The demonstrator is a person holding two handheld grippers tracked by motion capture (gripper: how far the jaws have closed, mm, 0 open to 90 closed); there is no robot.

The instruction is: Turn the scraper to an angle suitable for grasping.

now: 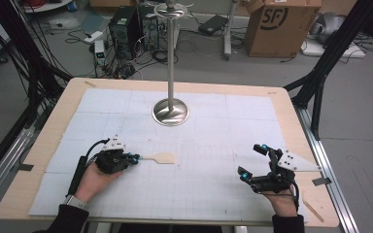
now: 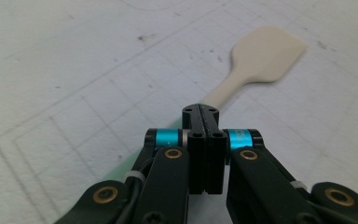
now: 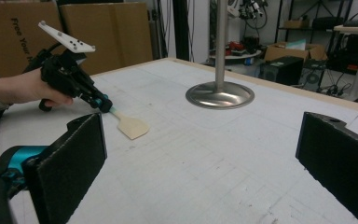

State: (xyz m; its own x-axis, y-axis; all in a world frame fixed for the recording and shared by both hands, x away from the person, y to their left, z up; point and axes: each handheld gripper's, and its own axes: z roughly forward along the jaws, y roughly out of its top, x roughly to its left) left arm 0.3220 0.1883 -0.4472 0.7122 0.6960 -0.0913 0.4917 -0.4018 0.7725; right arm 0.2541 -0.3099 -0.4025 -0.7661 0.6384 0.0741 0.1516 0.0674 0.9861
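Left gripper point(image 1: 135, 158) at table's 8 o'clock — jaws clamped on handle of pale wooden spatula point(image 1: 161, 158), blade flat on white gridded mat point(image 1: 209, 145), pointing toward 3 o'clock. Right gripper point(image 1: 251, 162) at 4 o'clock — jaws spread wide, nothing between. Metal stand point(image 1: 170, 110) upright at mat's 12 o'clock, well apart from both.

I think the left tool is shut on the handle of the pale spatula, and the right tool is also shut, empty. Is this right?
Not quite. The left tool is shut on the pale spatula handle, but the right tool is open and empty; the right gripper view shows its jaws wide apart.
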